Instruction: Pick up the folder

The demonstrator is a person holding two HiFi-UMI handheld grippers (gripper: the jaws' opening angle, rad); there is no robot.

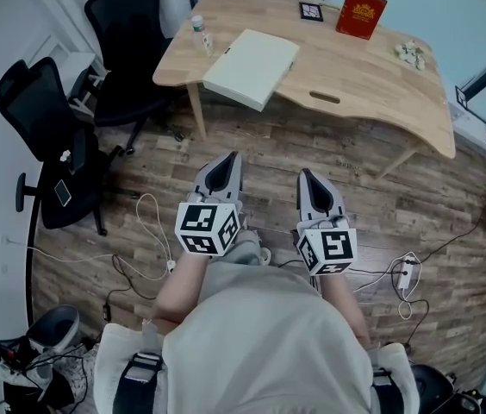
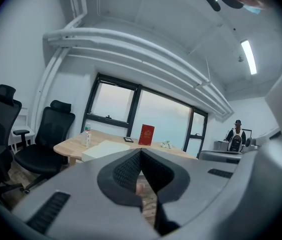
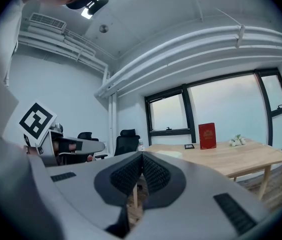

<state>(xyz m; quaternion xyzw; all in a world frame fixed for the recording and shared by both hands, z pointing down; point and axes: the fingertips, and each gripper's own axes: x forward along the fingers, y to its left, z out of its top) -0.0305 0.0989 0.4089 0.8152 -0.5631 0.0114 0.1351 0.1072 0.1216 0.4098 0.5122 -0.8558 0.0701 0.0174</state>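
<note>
Well, my left tool (image 1: 224,166) and right tool (image 1: 310,179) are each closed tight, ribbed black faces meeting, gripping nothing, above the wood-plank floor (image 1: 372,201). Well ahead, the flat cream rectangular folder (image 1: 252,65) lies at the near edge of the curved pale wooden surface (image 1: 364,76).

Open floor (image 1: 269,149) ahead to the worktop (image 1: 355,67); chairs (image 1: 127,59) crowd the left, bottle (image 1: 200,34) just beside the folder (image 1: 252,65).

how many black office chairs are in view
2. One office chair at the left end of the desk; the other chair further left, by the wall. More may be hidden.
</note>
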